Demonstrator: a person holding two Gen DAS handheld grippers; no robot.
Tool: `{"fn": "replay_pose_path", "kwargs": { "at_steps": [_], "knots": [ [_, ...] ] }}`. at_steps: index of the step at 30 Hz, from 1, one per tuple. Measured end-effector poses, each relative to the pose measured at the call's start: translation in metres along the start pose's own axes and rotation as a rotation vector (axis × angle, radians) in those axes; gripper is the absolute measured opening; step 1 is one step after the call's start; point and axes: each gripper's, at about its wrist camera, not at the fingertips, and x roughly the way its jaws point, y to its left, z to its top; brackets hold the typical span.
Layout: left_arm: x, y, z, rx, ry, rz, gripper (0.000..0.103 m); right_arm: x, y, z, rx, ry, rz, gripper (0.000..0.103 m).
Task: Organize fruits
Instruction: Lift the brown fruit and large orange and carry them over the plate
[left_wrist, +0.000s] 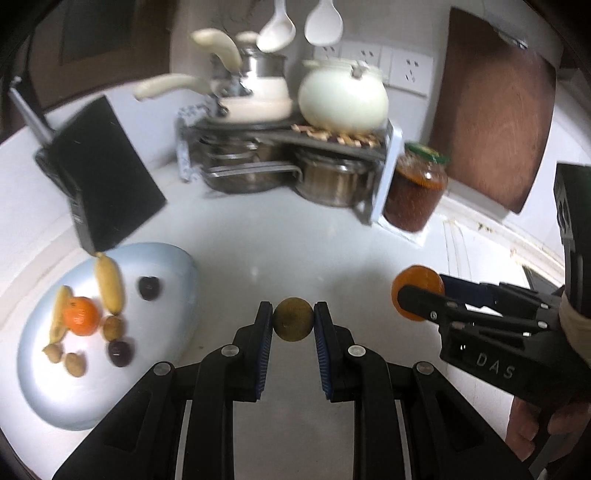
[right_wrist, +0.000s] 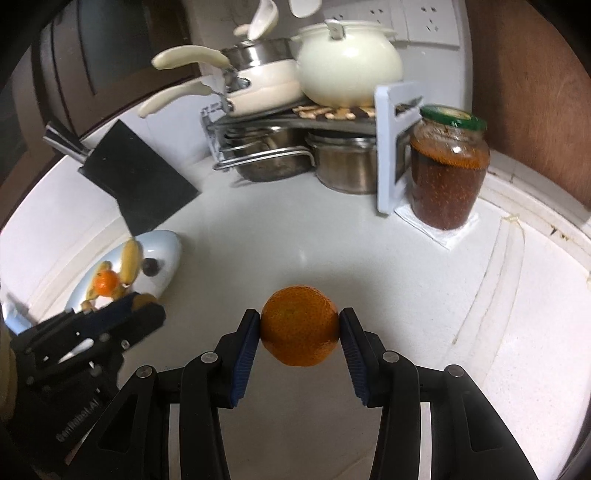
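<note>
A small brown round fruit (left_wrist: 293, 319), likely a longan, sits clamped between the fingers of the left gripper (left_wrist: 293, 321), lifted clear above the white desk (left_wrist: 258, 240). To its right, the right gripper (right_wrist: 300, 326) is closed on a mandarin orange (right_wrist: 300, 325), the pads pressing its two sides at the widest part, which keeps the round skin from rolling out. Both fruits appear bound for the pale blue plate (left_wrist: 162, 254) at the left, where small bananas (left_wrist: 109, 284), another mandarin (left_wrist: 80, 316), dark plums (left_wrist: 149, 288) and more brown fruits (left_wrist: 112, 328) already lie grouped toward the plate's left side. The plate's near and right portions remain bare, leaving landing room on the side closest to the grippers. Between the grippers and the plate the desk is open. Behind the plate a black knife block (left_wrist: 103, 177) leans close to its far rim, a limit on any high approach from that side. Farther back a metal rack (left_wrist: 280, 147) holds pots and a cream kettle (left_wrist: 343, 96), and a jar with a green lid (left_wrist: 415, 192) stands beside it, well apart from the carrying path.
</note>
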Motion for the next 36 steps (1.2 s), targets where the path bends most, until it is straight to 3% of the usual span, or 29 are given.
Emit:
{"fn": "replay_pose_path", "kwargs": {
  "at_steps": [18,36],
  "knots": [
    [-0.091,0.046,0.001,-0.078,-0.161,0.141,0.023,-0.056,0.071,0.018,-0.122,-0.15,0.085,0.045],
    [-0.141,0.108,-0.006,-0.113,-0.228,0.27,0.023,-0.056,0.157,0.027,-0.206,-0.176,0.215,0.045]
  ]
}}
